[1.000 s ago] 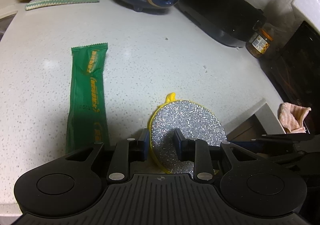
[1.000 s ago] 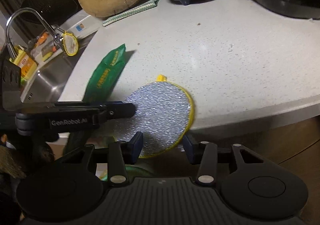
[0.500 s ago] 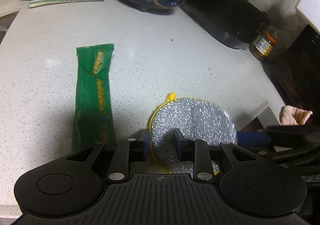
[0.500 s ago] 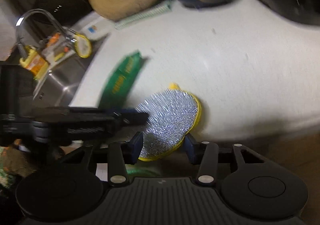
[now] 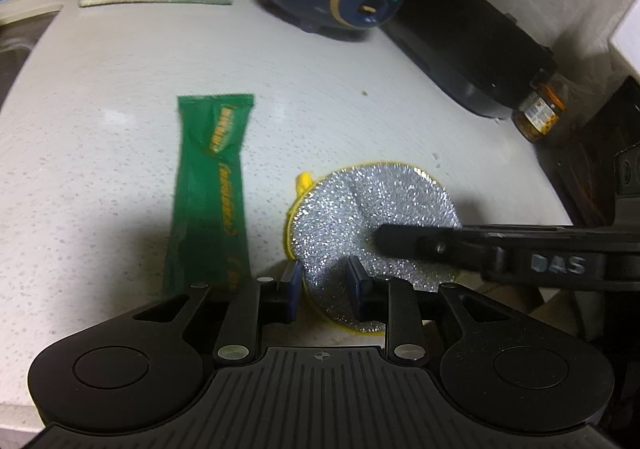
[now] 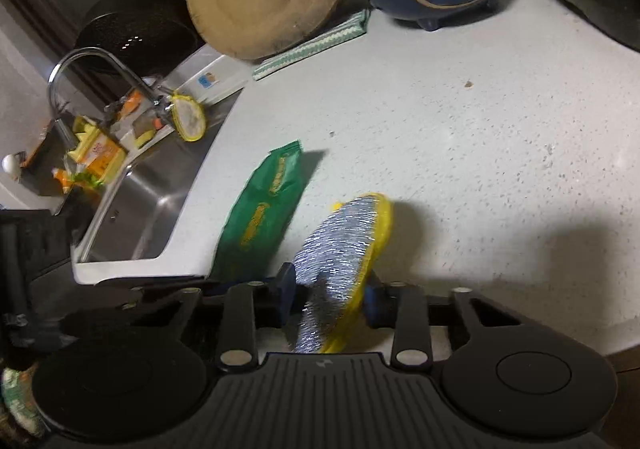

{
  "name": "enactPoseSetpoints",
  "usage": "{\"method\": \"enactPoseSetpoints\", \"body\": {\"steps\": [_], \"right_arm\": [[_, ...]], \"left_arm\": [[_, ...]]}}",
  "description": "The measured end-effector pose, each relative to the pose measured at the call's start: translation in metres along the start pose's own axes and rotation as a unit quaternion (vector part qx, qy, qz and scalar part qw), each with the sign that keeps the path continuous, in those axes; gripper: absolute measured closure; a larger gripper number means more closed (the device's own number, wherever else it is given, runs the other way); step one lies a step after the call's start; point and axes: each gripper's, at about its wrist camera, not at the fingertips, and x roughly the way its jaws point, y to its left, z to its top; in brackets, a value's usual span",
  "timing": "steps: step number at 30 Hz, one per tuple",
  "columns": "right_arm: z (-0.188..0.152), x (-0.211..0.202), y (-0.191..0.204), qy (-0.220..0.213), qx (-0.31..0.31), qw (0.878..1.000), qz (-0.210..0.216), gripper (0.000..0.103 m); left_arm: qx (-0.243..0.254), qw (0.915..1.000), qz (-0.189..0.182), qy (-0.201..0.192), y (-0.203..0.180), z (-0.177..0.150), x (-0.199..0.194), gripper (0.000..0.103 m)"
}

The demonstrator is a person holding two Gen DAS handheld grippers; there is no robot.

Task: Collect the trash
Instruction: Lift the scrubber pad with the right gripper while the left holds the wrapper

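now: scrubber (image 6: 344, 249) at near edge of surface (image 6: 500, 129), tilted up on edge, right gripper (image 6: 330, 299) jaws just closed, pinching it. left gripper (image 5: 322, 289) jaws half spread around same pad, just narrowing. wrapper (image 5: 210, 185) flat just left, long axis running away from left jaws; left nearer.
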Motion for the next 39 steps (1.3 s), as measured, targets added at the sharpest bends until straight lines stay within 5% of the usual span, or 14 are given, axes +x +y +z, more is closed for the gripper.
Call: {"method": "enactPoseSetpoints", "body": {"steps": [4, 8, 14, 18, 24, 32, 39], "right_arm": [[0.005, -0.006, 0.002, -0.02, -0.011, 1.0, -0.006, 0.087], [0.004, -0.006, 0.004, -0.027, -0.029, 0.999, -0.02, 0.087], [0.0, 0.003, 0.002, -0.02, -0.025, 0.999, -0.027, 0.086], [-0.003, 0.004, 0.003, -0.019, -0.033, 0.999, -0.032, 0.086], [-0.01, 0.005, 0.001, -0.018, -0.029, 0.999, -0.04, 0.084], [-0.012, 0.005, 0.0, -0.022, -0.03, 0.999, -0.04, 0.077], [-0.01, 0.011, -0.003, -0.021, -0.012, 1.0, -0.014, 0.065]], "left_arm": [[-0.001, 0.9986, 0.002, -0.053, 0.002, 0.008, -0.033, 0.08], [0.026, 0.9917, 0.076, -0.1, 0.0, 0.004, -0.065, 0.08], [0.033, 0.9911, 0.118, -0.052, 0.004, -0.009, -0.039, 0.08], [0.075, 0.9852, 0.149, -0.04, -0.002, -0.014, -0.016, 0.063], [0.084, 0.9851, 0.148, -0.023, -0.004, -0.01, -0.003, 0.053], [0.075, 0.9873, 0.139, -0.021, 0.001, -0.008, -0.003, 0.053], [-0.021, 0.9941, 0.095, -0.048, 0.029, -0.009, -0.015, 0.075]]}}
